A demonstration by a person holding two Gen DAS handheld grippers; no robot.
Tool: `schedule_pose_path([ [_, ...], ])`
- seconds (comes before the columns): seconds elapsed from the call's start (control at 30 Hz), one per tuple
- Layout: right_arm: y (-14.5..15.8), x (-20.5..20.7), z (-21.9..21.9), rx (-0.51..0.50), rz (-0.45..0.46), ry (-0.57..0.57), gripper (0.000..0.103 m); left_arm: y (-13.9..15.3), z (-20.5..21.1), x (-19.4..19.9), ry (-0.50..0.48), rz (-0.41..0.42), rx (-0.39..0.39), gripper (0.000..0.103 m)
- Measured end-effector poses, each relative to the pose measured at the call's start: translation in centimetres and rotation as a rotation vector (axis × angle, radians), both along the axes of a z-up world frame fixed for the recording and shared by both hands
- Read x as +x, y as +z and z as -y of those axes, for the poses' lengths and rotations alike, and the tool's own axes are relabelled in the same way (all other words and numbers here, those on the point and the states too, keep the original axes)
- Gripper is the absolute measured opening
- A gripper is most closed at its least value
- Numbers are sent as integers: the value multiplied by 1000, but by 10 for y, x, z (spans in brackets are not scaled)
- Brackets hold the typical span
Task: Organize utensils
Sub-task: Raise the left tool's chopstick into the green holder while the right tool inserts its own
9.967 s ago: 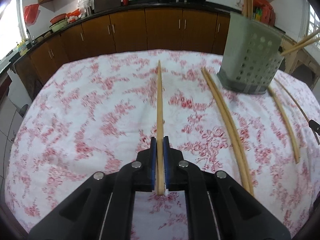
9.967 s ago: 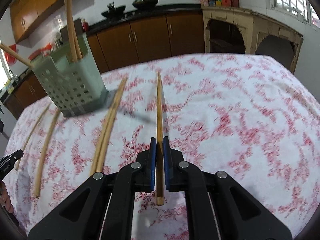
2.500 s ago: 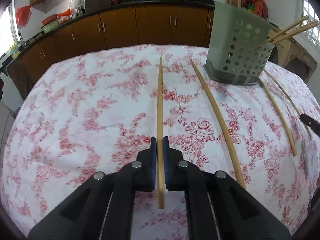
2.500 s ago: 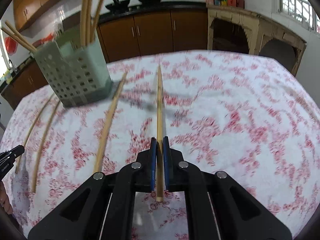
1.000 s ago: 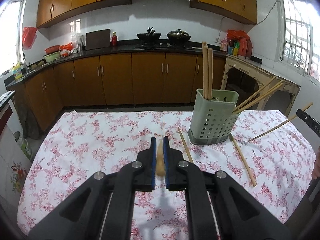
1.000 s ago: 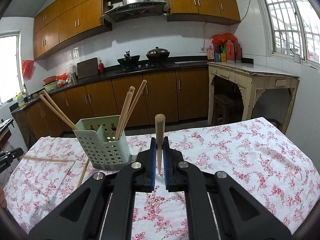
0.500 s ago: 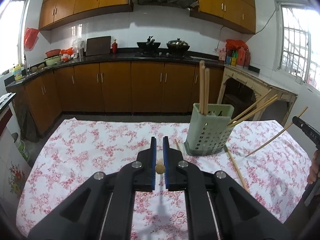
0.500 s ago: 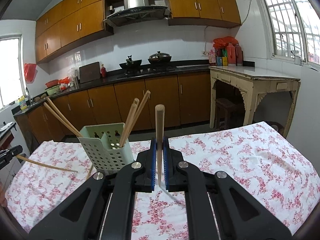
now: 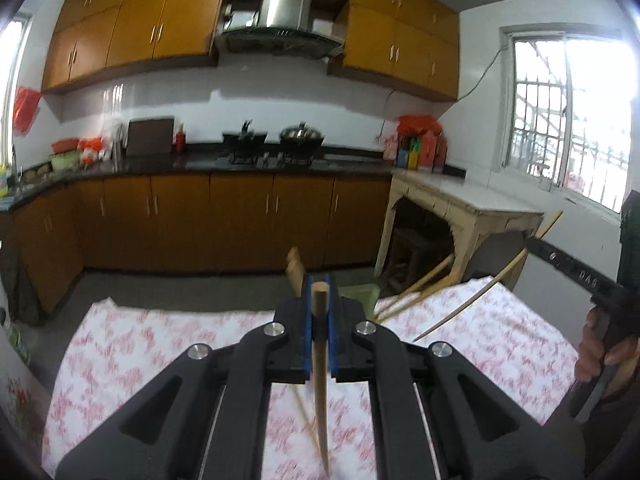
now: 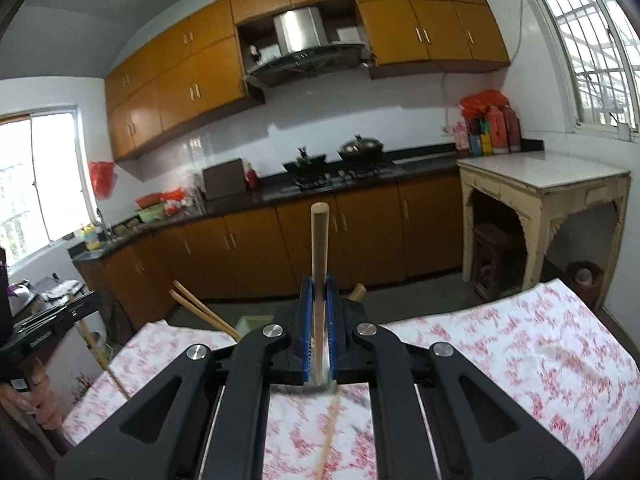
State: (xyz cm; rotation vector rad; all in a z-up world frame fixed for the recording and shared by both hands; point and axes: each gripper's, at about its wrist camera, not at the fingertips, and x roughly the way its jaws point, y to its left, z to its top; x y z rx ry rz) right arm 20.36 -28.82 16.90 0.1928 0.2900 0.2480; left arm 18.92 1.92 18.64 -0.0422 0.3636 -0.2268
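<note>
One chopstick (image 9: 319,344) is clamped upright in the left gripper (image 9: 319,322); another chopstick (image 10: 319,280) is pinched in the right gripper (image 10: 319,320). The green holder (image 9: 358,293) sits just beyond the fingertips, mostly hidden. Tips are best aligned over a compartment before lowering; loose chopsticks (image 10: 326,440) remain below on the cloth.

left gripper (image 9: 319,308): jaws closed on a chopstick (image 9: 320,356), blunt end up, thin end hanging toward the bench
bench (image 9: 132,344): red-flowered white cloth
utensil holder (image 9: 360,294): pale green, mostly hidden behind the jaws, chopsticks leaning out rightward
right gripper (image 9: 576,272): at frame's right edge, a hand (image 9: 600,348) beneath it
</note>
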Motion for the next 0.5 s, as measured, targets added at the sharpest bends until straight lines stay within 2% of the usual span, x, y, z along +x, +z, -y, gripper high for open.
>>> schedule_pose_path([
  [0.23, 17, 19, -20, -30, 49, 22, 7, 45, 38, 25, 29, 134, -7, 7],
  [0.5, 11, 62, -38, -48, 56, 7, 7, 62, 61, 84, 202, 281, -19, 7],
])
